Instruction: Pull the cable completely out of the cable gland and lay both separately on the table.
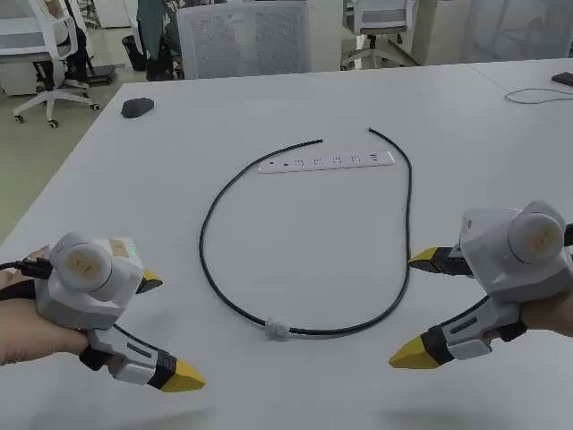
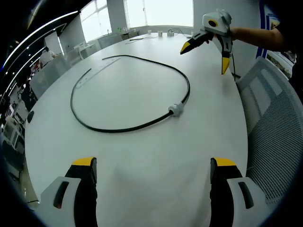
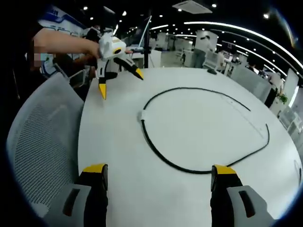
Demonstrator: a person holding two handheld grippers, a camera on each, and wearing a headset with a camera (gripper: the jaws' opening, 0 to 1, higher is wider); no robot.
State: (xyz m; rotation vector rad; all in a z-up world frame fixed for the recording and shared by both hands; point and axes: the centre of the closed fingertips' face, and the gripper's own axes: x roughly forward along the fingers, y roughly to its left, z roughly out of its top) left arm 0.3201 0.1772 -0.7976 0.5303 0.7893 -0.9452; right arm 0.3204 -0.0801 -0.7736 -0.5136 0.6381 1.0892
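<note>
A broad white counter point(image 1: 107, 206) carries everything. At its far edge stands a grey mesh-backed office chair point(image 1: 243, 40).

A long thin black cable point(image 1: 201, 240) lies flat on the counter in a wide open loop. Its two loose ends lie near a flat white power strip point(image 1: 327, 162) on the far side, and the right-hand arc passes just beside the strip's right end. The left gripper view point(image 2: 187, 82) and the right gripper view point(image 3: 156, 151) show the same loop.

The left gripper point(image 1: 167, 328), white and grey, is held in a hand point(image 1: 27, 327) at the near left corner. Its yellow-tipped fingers point(image 1: 183, 376) are spread wide apart with nothing between them, as its own view confirms point(image 2: 154, 163). The right gripper point(image 1: 417, 305) is at the near right, just outside the loop, and its fingers point(image 1: 414, 354) are likewise parted and hold nothing point(image 3: 159, 170). Neither gripper touches the cable. Each one shows in the other's view point(image 2: 205, 56) point(image 3: 120, 83).

A dark computer mouse point(image 1: 137, 107) lies well apart, near the far left edge.

A small pale grey plastic cable gland point(image 1: 277, 330) sits at the near bottom of the loop, between the two grippers. The cable is threaded through it, running out of both sides point(image 2: 175, 109) point(image 3: 141, 115).
</note>
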